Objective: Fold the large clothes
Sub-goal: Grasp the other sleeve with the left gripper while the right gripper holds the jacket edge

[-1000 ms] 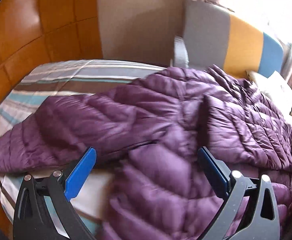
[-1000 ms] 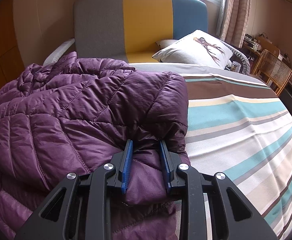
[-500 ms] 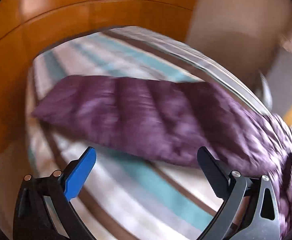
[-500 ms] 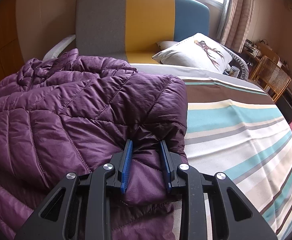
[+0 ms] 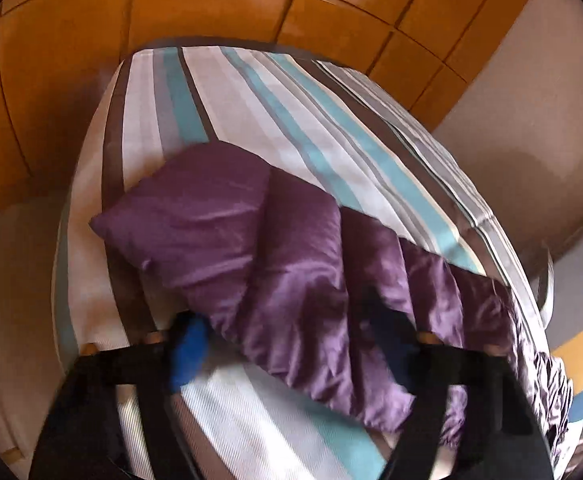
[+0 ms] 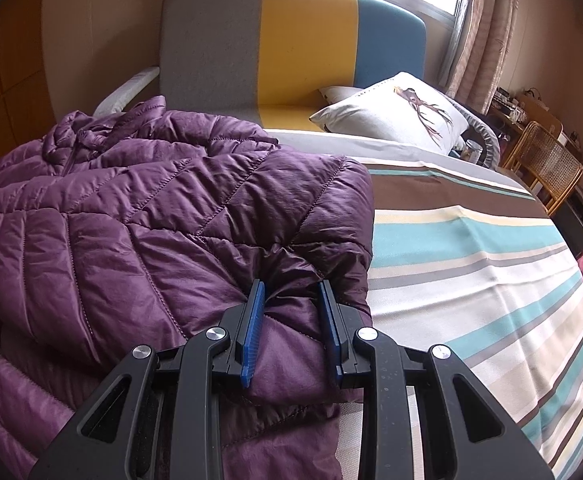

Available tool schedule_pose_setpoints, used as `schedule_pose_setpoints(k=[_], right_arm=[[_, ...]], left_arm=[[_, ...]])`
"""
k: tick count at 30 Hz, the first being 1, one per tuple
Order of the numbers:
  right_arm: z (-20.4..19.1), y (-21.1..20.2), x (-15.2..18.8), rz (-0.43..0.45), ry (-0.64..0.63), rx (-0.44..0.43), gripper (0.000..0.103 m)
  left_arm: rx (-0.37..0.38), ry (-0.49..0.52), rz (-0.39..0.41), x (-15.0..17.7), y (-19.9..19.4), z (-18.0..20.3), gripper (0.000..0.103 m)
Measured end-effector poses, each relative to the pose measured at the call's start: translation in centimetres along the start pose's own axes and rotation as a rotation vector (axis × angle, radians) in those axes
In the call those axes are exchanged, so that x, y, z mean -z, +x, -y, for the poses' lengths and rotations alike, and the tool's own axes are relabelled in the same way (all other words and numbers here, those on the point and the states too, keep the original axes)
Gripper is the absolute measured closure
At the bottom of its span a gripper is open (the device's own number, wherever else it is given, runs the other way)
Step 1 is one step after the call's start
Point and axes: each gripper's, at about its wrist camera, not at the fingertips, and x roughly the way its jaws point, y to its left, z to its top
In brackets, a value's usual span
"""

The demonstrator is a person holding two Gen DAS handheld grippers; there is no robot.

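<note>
While a purple quilted jacket (image 6: 139, 216) lies spread across a striped bed (image 6: 471, 264), the right tool (image 6: 291, 322) stands clamped on a folded edge of it. At the left view, the left tool (image 5: 291, 344), blurred, hangs with fingers apart over a sleeve (image 5: 219, 220) near orange wardrobe panels (image 5: 71, 60).

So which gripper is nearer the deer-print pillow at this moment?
Right. The right gripper, shut on the purple jacket, faces the headboard with the pillow ahead of it. The left gripper points at the jacket's sleeve near the bed's foot; no pillow shows there.
</note>
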Motion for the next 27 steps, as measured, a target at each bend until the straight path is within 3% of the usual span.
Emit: schedule_pose_setpoints(k=[2,4,14,20,27], right_arm=[[0.1,0.1,0.1,-0.001,0.003,-0.001,0.075],[0.0,0.2,0.1,0.000,0.001,0.003,0.075],[-0.2,0.2,0.2,0.001,-0.005,0.010,0.075],[-0.2,0.2,0.2,0.003,0.000,0.005,0.075],[0.1,0.3,0.1,0.005,0.012,-0.005,0.075]], left_arm=[[-0.004,-0.023,0.004,-0.3,0.1,-0.4,0.071],[0.037,-0.029,0.000,-0.7,0.2,-0.6,0.090],[0.081,-0.005,0.132,0.8,-3.9,1.9,0.097],[0.217,0.169,0.242,2.6,-8.4,7.7,0.097],[0.406,0.394,0.251,7.4,-12.6,15.4,0.097]])
